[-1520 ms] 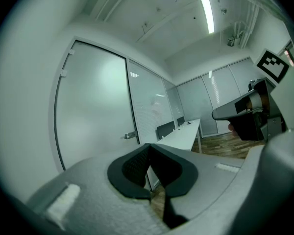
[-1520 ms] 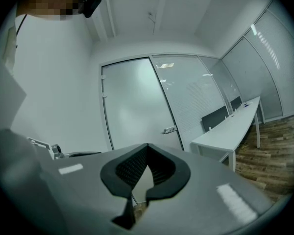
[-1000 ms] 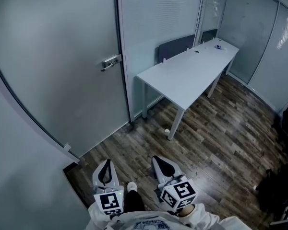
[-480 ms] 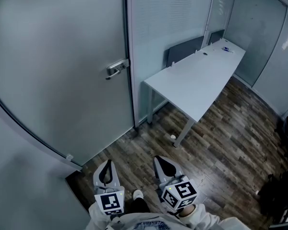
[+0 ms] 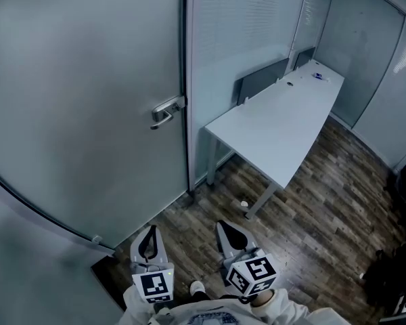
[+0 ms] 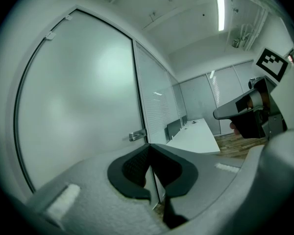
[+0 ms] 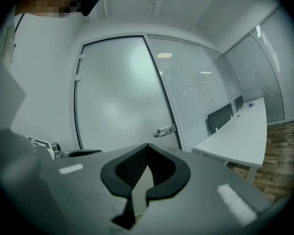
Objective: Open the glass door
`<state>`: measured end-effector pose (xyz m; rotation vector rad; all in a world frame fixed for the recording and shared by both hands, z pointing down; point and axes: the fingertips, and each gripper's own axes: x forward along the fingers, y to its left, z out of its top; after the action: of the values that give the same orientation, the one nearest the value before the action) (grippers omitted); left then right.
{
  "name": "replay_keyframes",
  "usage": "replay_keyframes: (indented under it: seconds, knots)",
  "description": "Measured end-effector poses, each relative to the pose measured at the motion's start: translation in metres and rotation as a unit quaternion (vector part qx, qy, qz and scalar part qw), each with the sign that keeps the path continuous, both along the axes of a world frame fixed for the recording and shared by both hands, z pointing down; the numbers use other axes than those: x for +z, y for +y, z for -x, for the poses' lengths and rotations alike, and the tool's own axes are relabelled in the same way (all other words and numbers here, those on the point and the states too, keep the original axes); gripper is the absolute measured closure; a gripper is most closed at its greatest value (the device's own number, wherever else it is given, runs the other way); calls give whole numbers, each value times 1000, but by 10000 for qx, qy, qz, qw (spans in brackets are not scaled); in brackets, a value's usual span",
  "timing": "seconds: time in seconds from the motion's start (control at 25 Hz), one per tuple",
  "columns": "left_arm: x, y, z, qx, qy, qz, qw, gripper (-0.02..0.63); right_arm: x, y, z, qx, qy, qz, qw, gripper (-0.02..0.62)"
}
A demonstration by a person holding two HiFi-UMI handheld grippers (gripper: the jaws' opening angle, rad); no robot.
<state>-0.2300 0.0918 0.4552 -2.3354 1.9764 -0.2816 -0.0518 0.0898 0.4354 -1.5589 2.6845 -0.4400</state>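
**Head view: glass door (image 5: 74, 100) shut, handle (image 5: 166, 112) untouched**

Noted frosted glass door filling upper left of head view, closed against its frame post. Located lever handle on door's right edge, free of any contact. Found left claw (image 5: 149, 230) and right claw (image 5: 223, 226) side by side at bottom centre, above wood-pattern floor (image 5: 325, 195), both aimed toward door and well apart from it. Confirmed left claw in left gripper view as clenched, tips together, nothing between jaws, with handle in sight beyond tips. Confirmed right claw in right gripper view as clenched likewise and empty, with handle above and right of tips. Recorded 1 marker cube on each claw. Logged 1 white table (image 5: 277, 124) right of door, close to glazed partition, with small dark items (image 5: 317, 75) at far end. Spotted 1 small white object (image 5: 243, 204) on floor beside nearest table leg. Could not identify it.
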Motion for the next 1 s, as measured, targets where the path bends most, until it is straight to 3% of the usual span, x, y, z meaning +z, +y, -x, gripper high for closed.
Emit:
replay_keyframes:
  seconds: [0.56,0.76,1.0]
  knots:
    - [1,-60,0,41,-29,-103,9999,601,3,-58,-3,57,30,-62,10000,592]
    - [8,-99,1,-115,-61,-55,9999,601,5,-101,-5,-69,25,-97,9999,592]
    - [3,-163,-17,-224,-177,-102,9995,601,3,-165,-34,-46,44,-105,9999,592]
